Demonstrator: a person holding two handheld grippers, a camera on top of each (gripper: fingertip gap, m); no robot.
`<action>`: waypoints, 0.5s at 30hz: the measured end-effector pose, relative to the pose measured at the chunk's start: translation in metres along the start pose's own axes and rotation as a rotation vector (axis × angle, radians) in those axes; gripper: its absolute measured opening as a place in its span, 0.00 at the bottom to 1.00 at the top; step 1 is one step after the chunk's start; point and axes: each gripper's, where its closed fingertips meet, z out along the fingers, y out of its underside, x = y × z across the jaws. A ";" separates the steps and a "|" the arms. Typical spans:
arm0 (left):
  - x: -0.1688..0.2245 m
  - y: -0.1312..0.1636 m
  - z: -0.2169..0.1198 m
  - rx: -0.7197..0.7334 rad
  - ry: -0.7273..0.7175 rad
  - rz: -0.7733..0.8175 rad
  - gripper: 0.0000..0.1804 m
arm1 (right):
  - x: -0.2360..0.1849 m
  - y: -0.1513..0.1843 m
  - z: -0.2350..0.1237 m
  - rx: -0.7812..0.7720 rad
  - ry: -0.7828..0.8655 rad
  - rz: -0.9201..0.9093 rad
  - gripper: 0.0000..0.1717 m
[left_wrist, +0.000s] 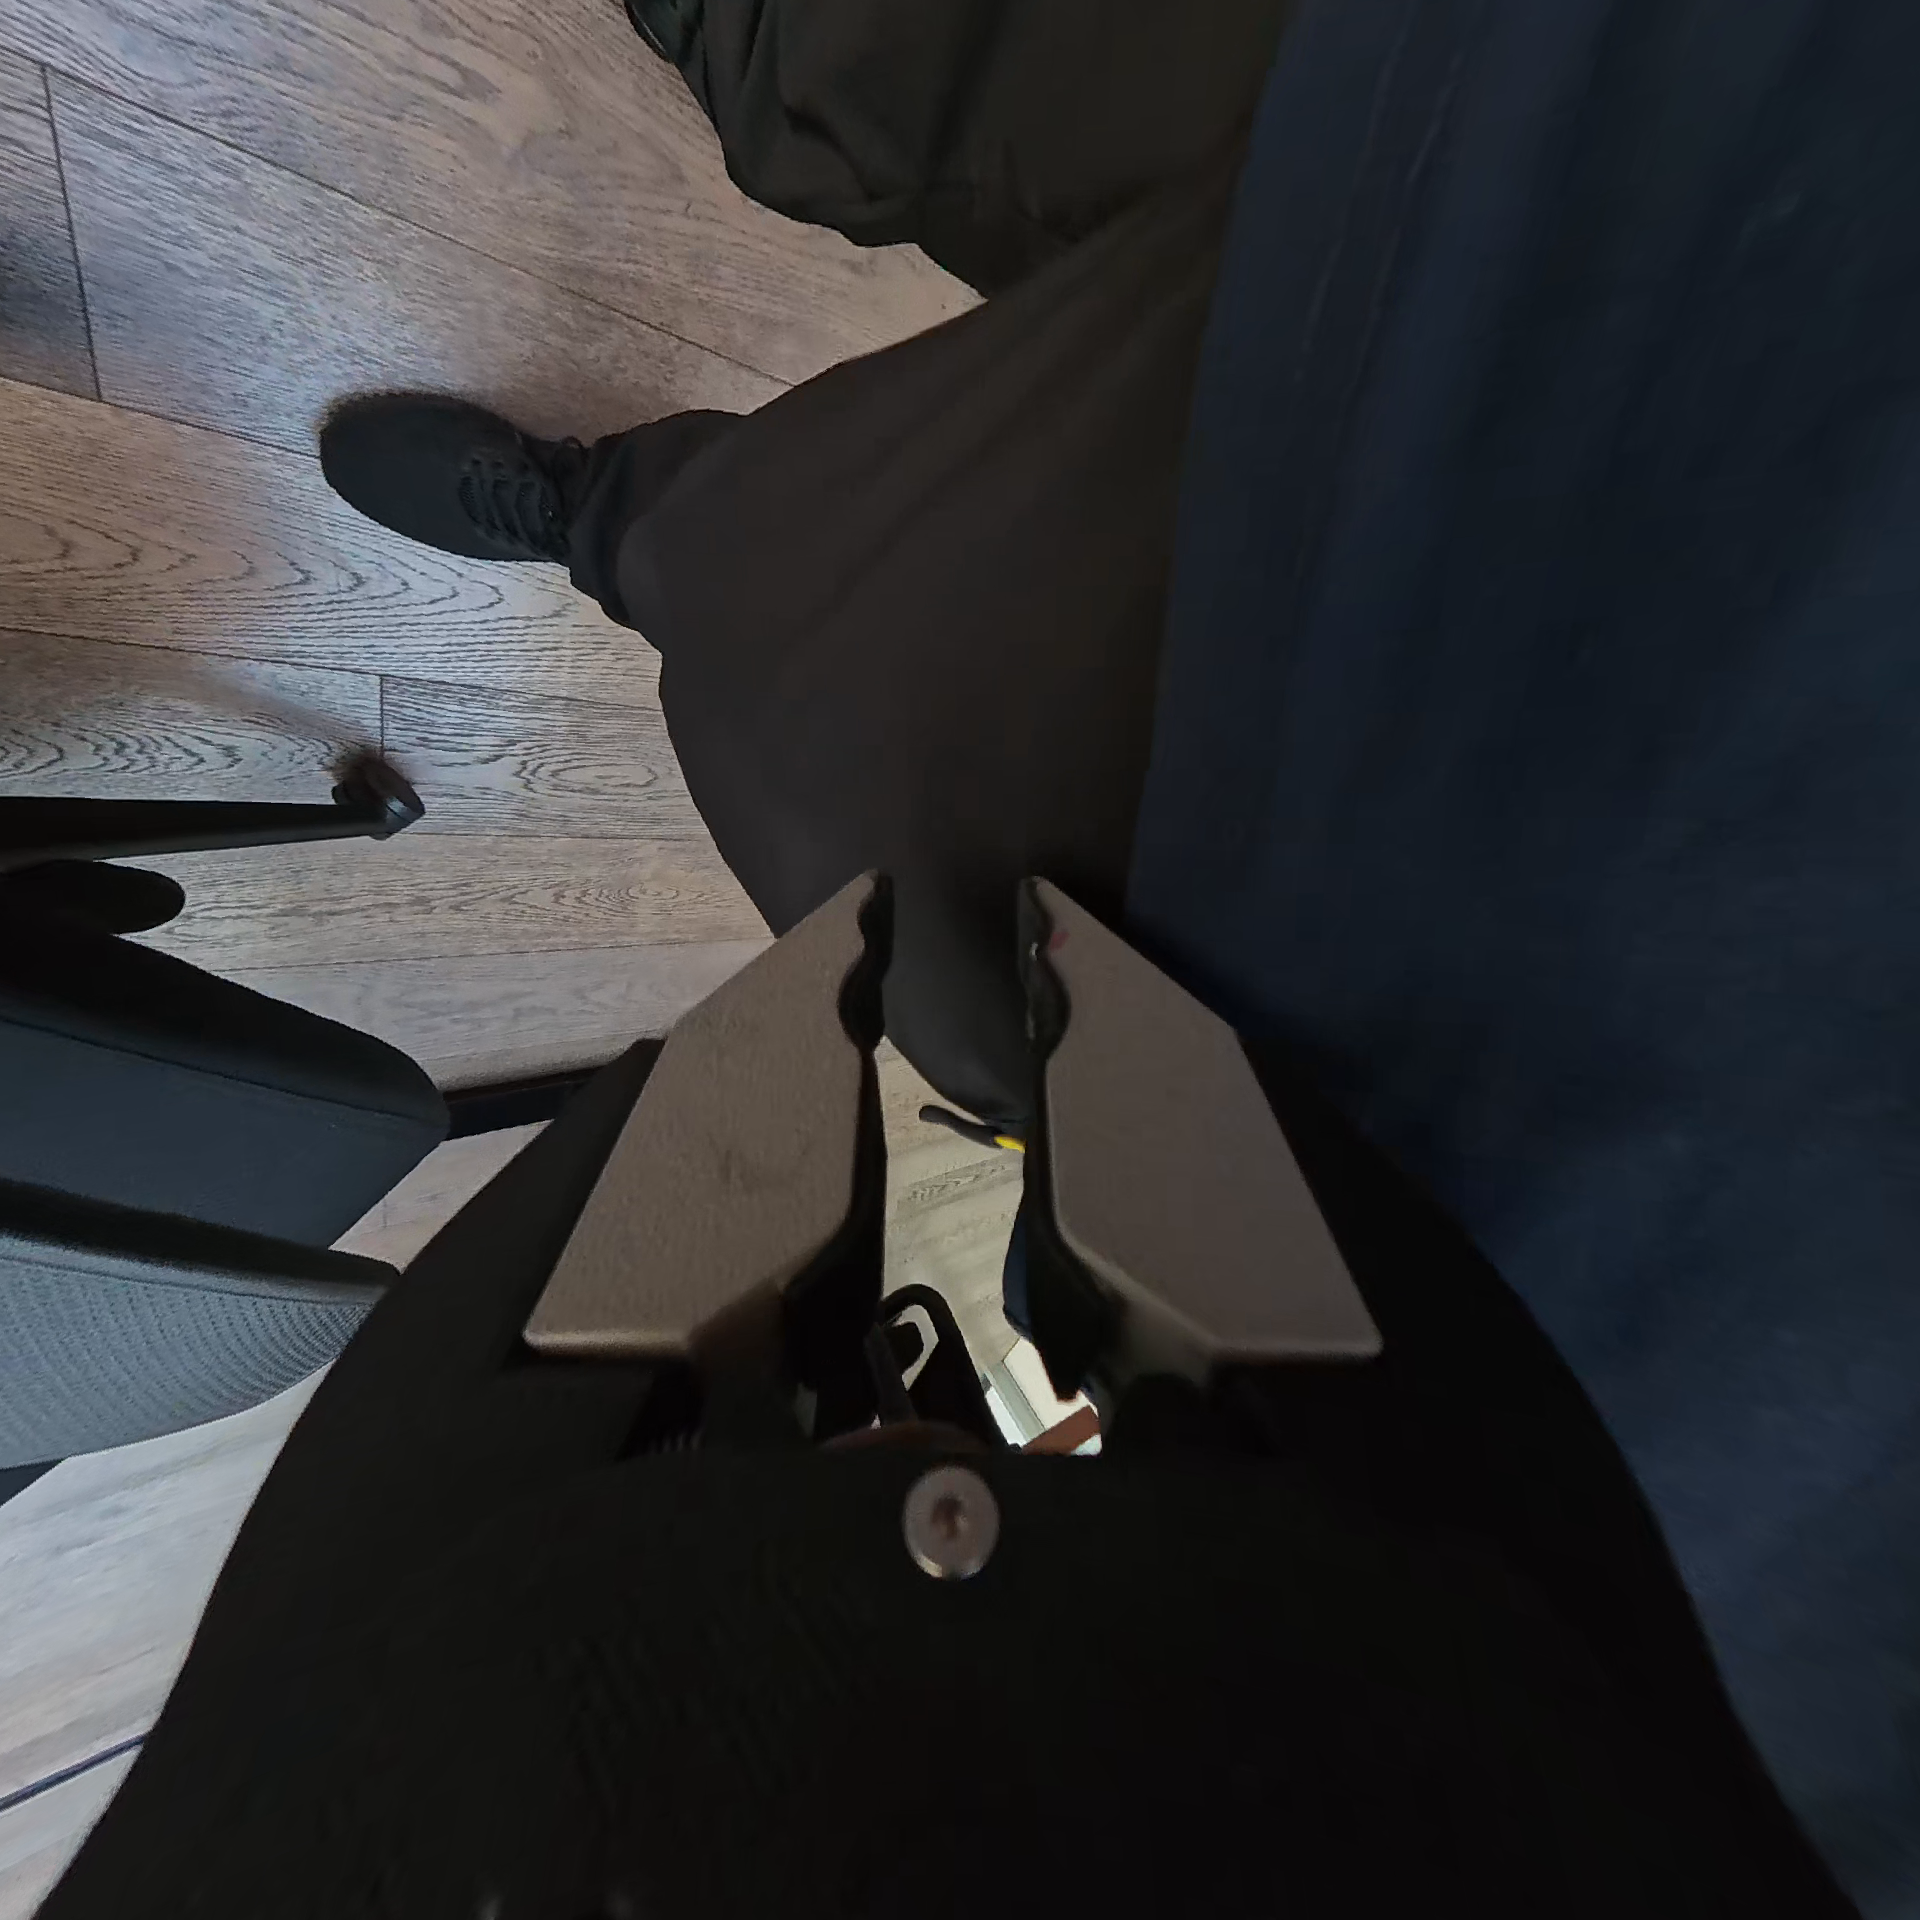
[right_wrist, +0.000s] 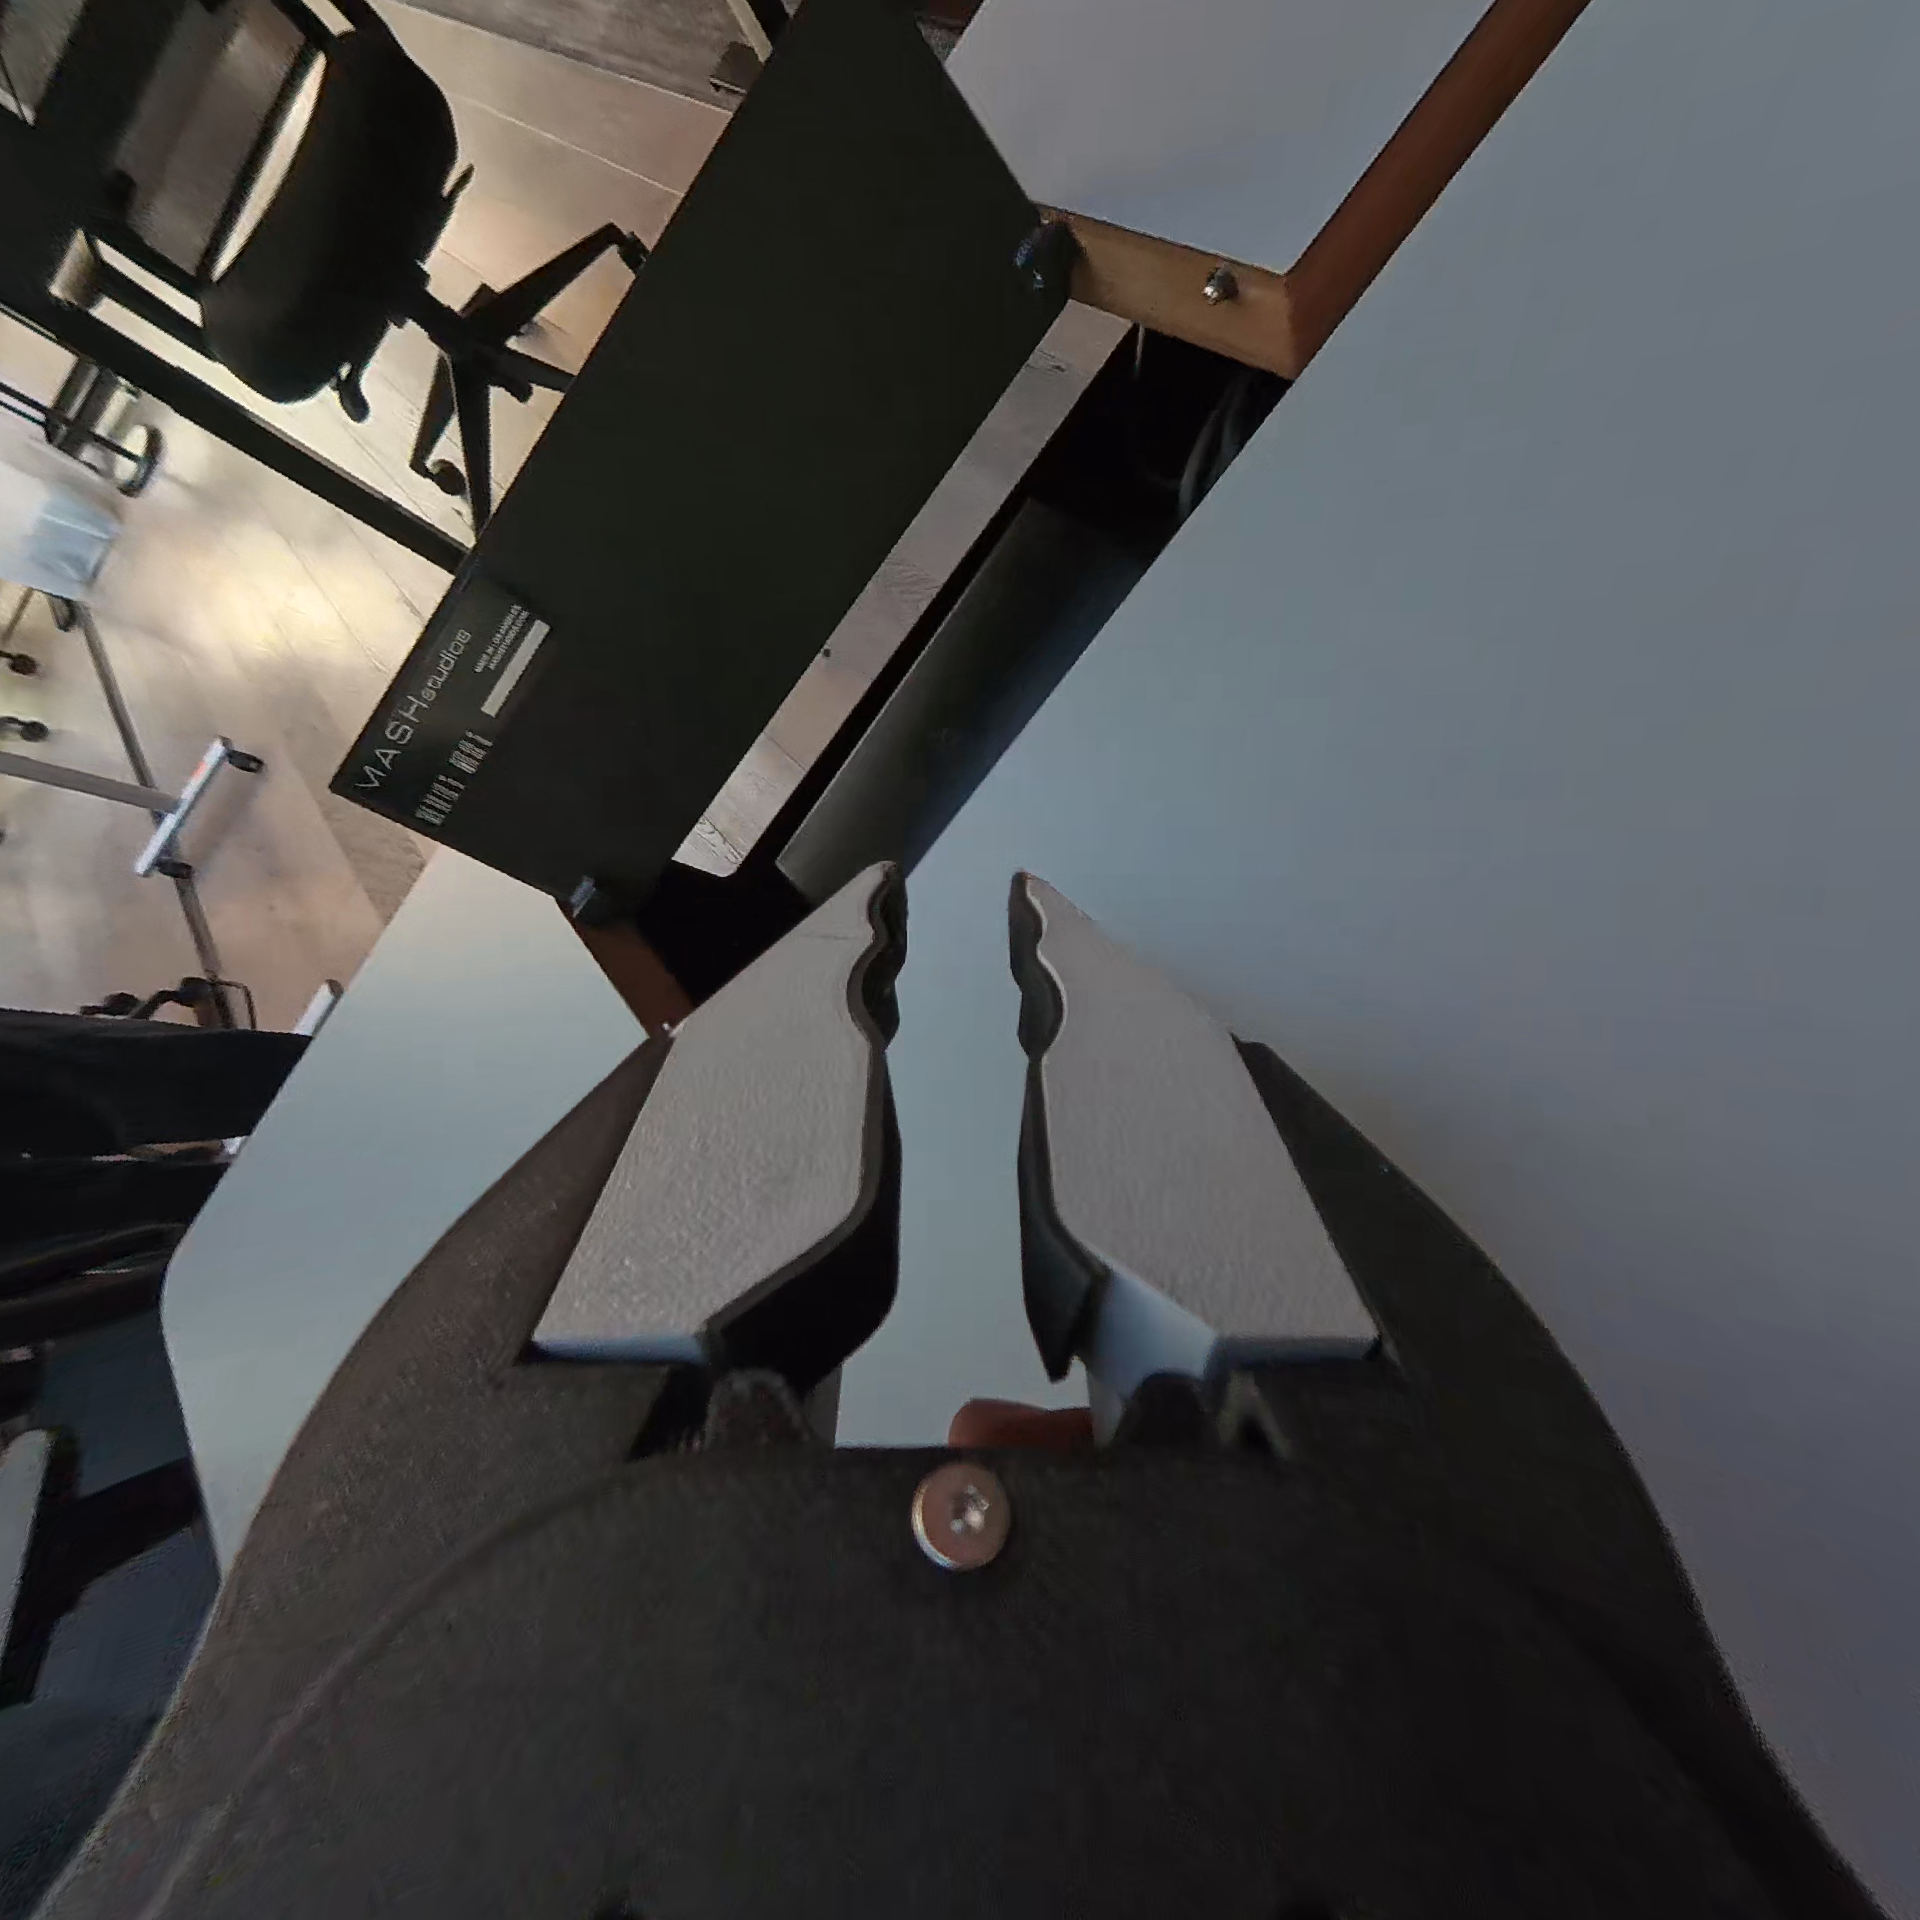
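On my left wrist feed, the left gripper points down toward a wooden floor, its fingers parted with nothing clamped between them. Behind the gap I see only the dark trouser leg of the person holding the rig, and I cannot tell whether the fingertips brush the cloth or hang clear of it. The leg runs out to a black shoe planted on the boards. To the right a dark blue cloth surface fills the side of the view. At lower left sits an office chair, with one black leg of its base reaching across the floor.

On my right wrist feed, the right gripper is also released, its pads apart and bare, with a pale tabletop showing plainly through the gap. Just ahead of the left fingertip is the table's edge, and beyond it a flat black panel bearing a printed label, fixed to a brown wooden frame. Farther off, a black office chair stands on the floor.
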 end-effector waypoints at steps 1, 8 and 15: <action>0.002 -0.001 0.000 -0.003 -0.002 -0.002 0.12 | 0.002 -0.001 -0.001 -0.003 -0.001 -0.019 0.10; 0.010 -0.003 0.002 -0.028 -0.015 -0.011 0.10 | -0.038 -0.003 0.028 -0.053 -0.082 -0.121 0.13; 0.013 0.001 0.003 -0.016 -0.026 -0.026 0.08 | -0.061 0.007 0.041 -0.055 -0.128 -0.210 0.14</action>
